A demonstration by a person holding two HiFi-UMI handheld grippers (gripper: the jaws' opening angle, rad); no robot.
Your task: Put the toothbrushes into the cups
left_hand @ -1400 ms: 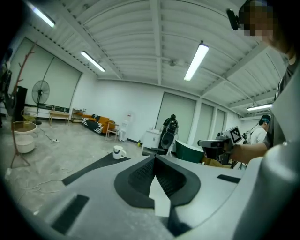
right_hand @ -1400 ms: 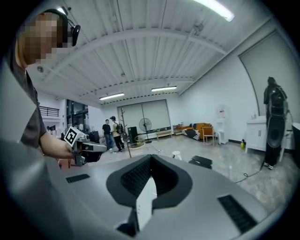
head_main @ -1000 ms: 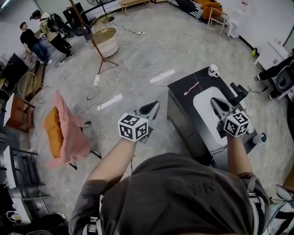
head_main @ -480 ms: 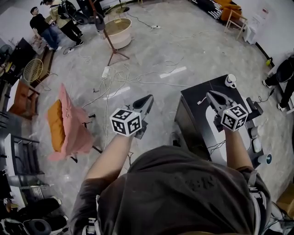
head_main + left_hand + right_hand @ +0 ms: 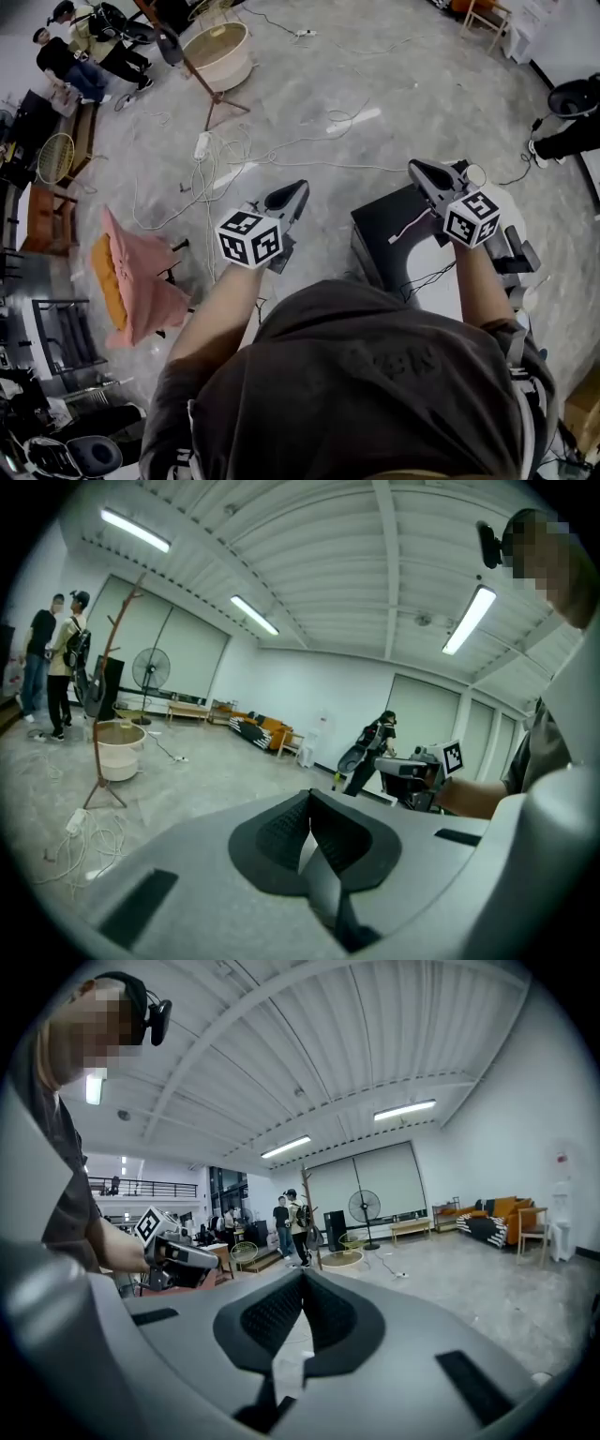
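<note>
At far left stands a chair (image 5: pixel 141 281) draped in pink. The left gripper (image 5: pixel 300 189) hovers over floor, jaws pressed together, empty. 1 pink toothbrush (image 5: pixel 409 228) lies on the black table (image 5: pixel 375 225), near the right gripper (image 5: pixel 414 169), likewise closed and empty. A white cup (image 5: pixel 475 173) sits just beyond.

The floor (image 5: pixel 375 84) is grey polished concrete, mottled, with a dull sheen; the table (image 5: pixel 380 225) at right has a matt black top; the cup (image 5: pixel 475 174) at its far end looks glossy white. The left gripper (image 5: pixel 296 192) and right gripper (image 5: pixel 418 172) have smooth matt grey plastic shells; their pads (image 5: pixel 277 832) are black, finely ribbed and rubbery-looking; the marker cubes (image 5: pixel 249 239) are matt white with black print. At left hangs soft pink cloth (image 5: pixel 141 281) beside an orange cushion (image 5: pixel 106 272); the far stand (image 5: pixel 202 75) is brown wood; the shirt (image 5: pixel 375 375) is matt grey cloth.
</note>
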